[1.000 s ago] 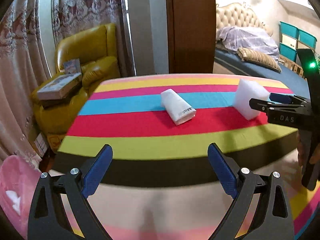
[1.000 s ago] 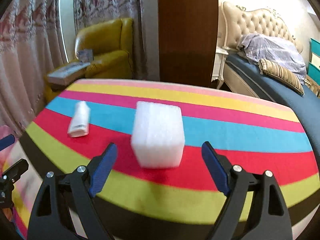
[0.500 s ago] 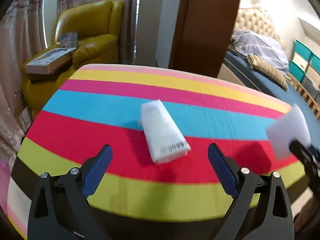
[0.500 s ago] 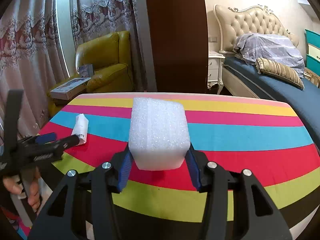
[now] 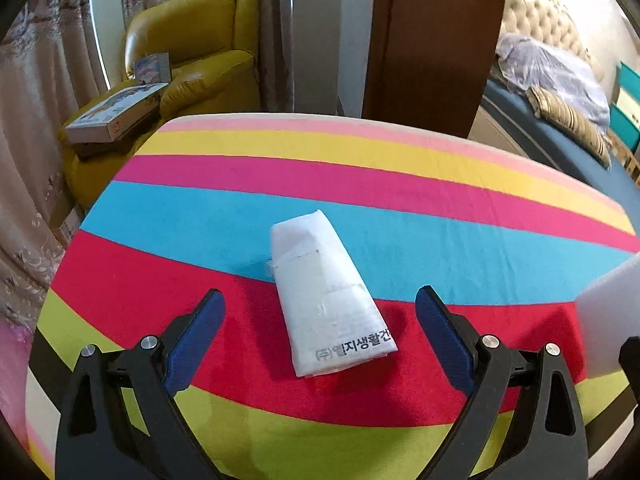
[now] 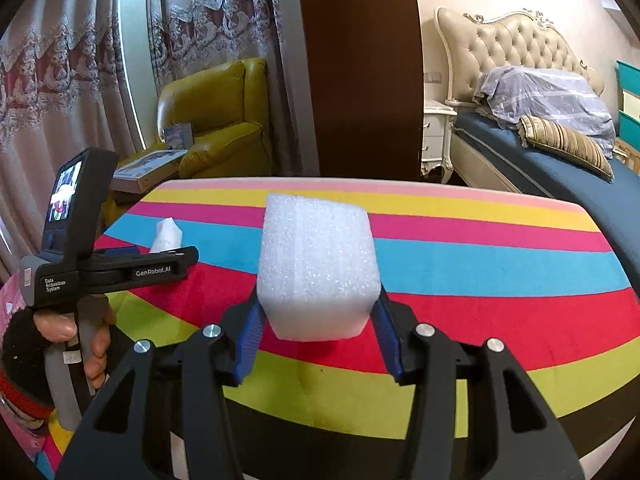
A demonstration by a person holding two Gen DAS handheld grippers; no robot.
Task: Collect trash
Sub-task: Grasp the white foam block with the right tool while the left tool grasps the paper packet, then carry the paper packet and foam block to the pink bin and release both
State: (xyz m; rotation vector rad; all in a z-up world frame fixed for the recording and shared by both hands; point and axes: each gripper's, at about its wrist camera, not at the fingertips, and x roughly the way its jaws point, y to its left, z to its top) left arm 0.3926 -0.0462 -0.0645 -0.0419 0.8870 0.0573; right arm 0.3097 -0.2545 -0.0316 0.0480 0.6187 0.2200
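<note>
A white foam block [image 6: 318, 272] is clamped between the blue pads of my right gripper [image 6: 320, 332] and held above the striped table [image 6: 480, 264]; its edge shows at the right of the left wrist view [image 5: 608, 320]. A white folded paper packet [image 5: 328, 296] with black print lies on the table's blue and red stripes. My left gripper [image 5: 318, 336] is open, its fingers on either side of the packet's near end. The left gripper also shows in the right wrist view [image 6: 160, 264], with the packet's tip [image 6: 168, 236] behind it.
A yellow armchair [image 5: 200, 68] with flat boxes [image 5: 116, 116] stands beyond the table's far left corner. A brown door panel [image 5: 432, 40] stands behind the table. A bed [image 6: 540, 152] lies at the right. Something pink [image 5: 12, 360] sits low at the left.
My right gripper shut on the foam block and lifted it off the table. My left gripper moved forward over the table until its open fingers flank the packet.
</note>
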